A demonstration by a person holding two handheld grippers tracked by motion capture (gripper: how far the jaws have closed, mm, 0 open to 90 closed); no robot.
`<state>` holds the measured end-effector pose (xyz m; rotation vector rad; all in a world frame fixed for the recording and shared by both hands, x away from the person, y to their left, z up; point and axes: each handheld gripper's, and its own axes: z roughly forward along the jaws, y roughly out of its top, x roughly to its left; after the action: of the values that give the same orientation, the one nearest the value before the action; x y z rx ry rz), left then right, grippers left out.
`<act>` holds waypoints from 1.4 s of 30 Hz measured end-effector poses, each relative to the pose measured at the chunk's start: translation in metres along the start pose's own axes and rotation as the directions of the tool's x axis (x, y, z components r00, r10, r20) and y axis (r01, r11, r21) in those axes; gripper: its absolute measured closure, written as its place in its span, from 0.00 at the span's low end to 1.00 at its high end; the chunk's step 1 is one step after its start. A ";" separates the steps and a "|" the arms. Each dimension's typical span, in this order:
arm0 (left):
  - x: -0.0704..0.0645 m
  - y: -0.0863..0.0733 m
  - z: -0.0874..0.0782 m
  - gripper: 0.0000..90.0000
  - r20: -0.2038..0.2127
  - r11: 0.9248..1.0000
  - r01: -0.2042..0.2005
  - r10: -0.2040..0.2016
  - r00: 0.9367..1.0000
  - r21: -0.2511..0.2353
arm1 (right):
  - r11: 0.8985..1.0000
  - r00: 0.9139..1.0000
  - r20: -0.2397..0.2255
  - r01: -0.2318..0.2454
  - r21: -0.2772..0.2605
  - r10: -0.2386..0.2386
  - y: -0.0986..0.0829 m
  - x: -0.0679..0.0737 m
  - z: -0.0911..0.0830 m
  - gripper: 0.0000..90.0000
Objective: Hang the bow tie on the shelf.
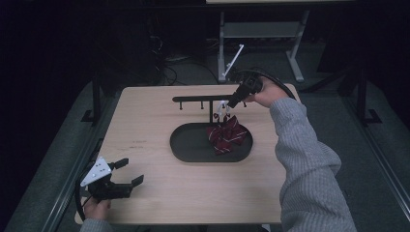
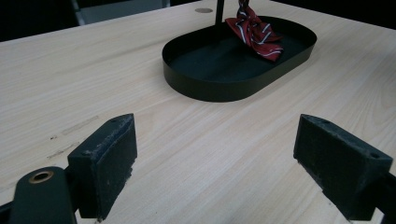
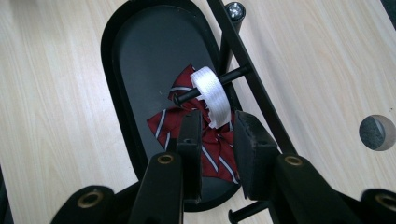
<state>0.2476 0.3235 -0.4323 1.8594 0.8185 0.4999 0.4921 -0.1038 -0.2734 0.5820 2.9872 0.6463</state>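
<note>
**benchrat:** Two grippers, one job as far as I can tell. The right gripper [image 3: 217, 135] has its jaws nearly closed, pinching the lower end of the white strap [image 3: 212, 93] of that red striped bow tie [image 3: 205, 140]. The strap's loop is already around one peg of the black rack [image 1: 208, 99], and the bow hangs right under the jaws, over the black oval tray [image 1: 193, 150].

**loopy_lu:** So why keep hold if it's on the peg?

**benchrat:** My guess: the loop sits partway along the peg, not pushed back to the bar, so letting go now could let it slide off toward the gripper. Holding low on the strap keeps it taut while it gets seated.

**loopy_lu:** And the left gripper [image 1: 126, 171]?

**benchrat:** Jaws wide apart, nothing between them, low over bare table [image 2: 140, 102] with the tray well ahead of it. Looks parked out of the way, since hanging only needs one gripper.
</note>
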 end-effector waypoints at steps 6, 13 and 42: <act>0.000 0.000 0.000 0.15 -0.001 1.000 0.001 -0.001 1.000 0.001 | 1.000 1.000 -0.007 0.007 -0.008 -0.007 -0.002 0.003 0.002 0.78; -0.001 0.000 0.000 0.15 0.000 1.000 0.001 -0.001 1.000 -0.004 | 1.000 1.000 -0.008 0.021 -0.006 -0.021 -0.004 0.012 -0.003 0.75; -0.002 0.000 0.000 0.15 -0.002 1.000 0.005 -0.005 1.000 0.001 | 0.997 0.999 -0.038 0.009 -0.078 -0.012 -0.060 0.050 -0.003 0.68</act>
<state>0.2463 0.3217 -0.4324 1.8578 0.8245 0.4984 0.4245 -0.1371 -0.2926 0.5550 2.9818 0.7776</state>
